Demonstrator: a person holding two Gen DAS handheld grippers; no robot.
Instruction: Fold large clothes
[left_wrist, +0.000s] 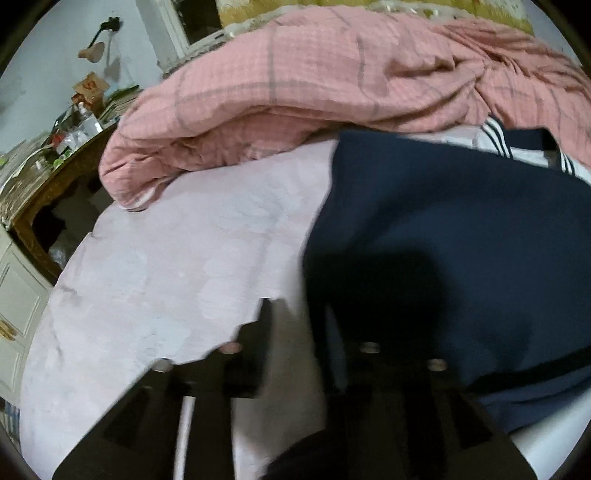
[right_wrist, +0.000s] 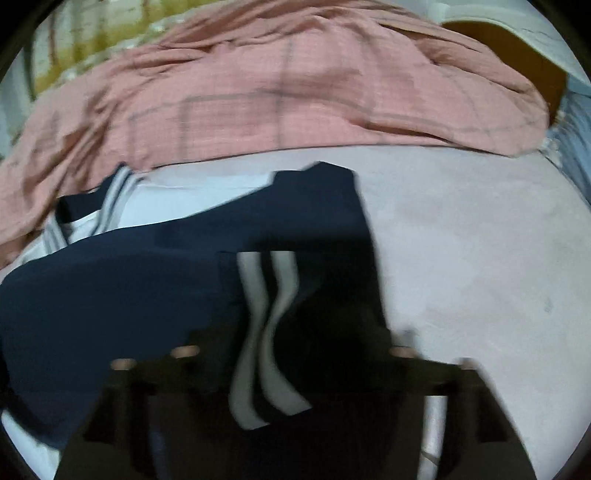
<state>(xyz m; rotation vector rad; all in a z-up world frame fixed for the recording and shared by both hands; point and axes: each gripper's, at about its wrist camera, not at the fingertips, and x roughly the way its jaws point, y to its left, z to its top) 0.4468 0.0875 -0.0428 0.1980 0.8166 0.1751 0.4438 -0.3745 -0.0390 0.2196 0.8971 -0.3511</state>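
Both claws, left claw (left_wrist: 295, 321) and right claw (right_wrist: 291, 343), grip the navy striped garment (left_wrist: 443, 229) on the bed (left_wrist: 166, 258); folding looks half-done.

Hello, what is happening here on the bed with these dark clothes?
A person with a handheld gripper in each hand is folding a navy garment with white stripes on a bed covered by a pale pink sheet. The right gripper appears to hold the striped part of the fabric between its fingers. The left gripper sits at the garment's left edge; the blur hides whether it grips the cloth. A pink checked quilt lies bunched behind the garment.
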